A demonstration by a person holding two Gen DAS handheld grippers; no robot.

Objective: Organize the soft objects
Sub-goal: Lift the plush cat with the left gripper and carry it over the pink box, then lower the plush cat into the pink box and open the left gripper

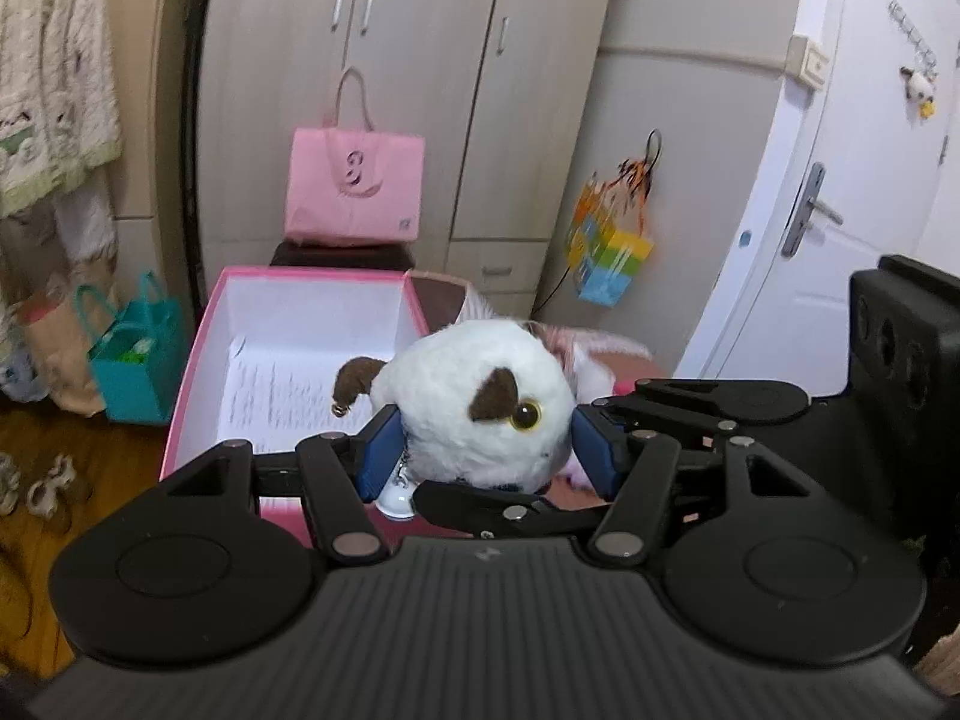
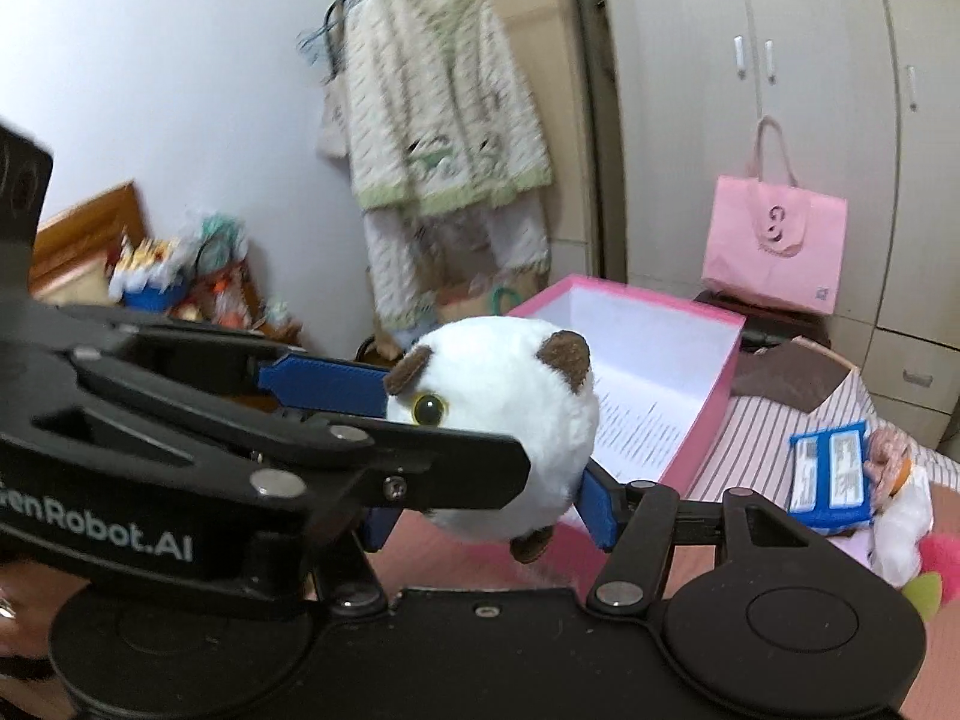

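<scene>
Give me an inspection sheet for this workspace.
Surface: striped sheet, partly covered.
Job's things: plush, held up near the open pink box with paper inside.
Clutter: blue pack and another toy on the sheet.
Grippers: left gripper and right gripper both clamp the plush.
Cables: thin dark cord, maybe, under a hanging bag.
Surroundings: wardrobe, door, pink bag, hung clothes.

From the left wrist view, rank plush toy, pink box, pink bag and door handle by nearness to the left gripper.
1. Plush toy, between the left gripper pads.
2. Pink box, just behind, left.
3. Pink bag, behind the box, by the wardrobe.
Door handle, far right: too close to call against the bag.
</scene>
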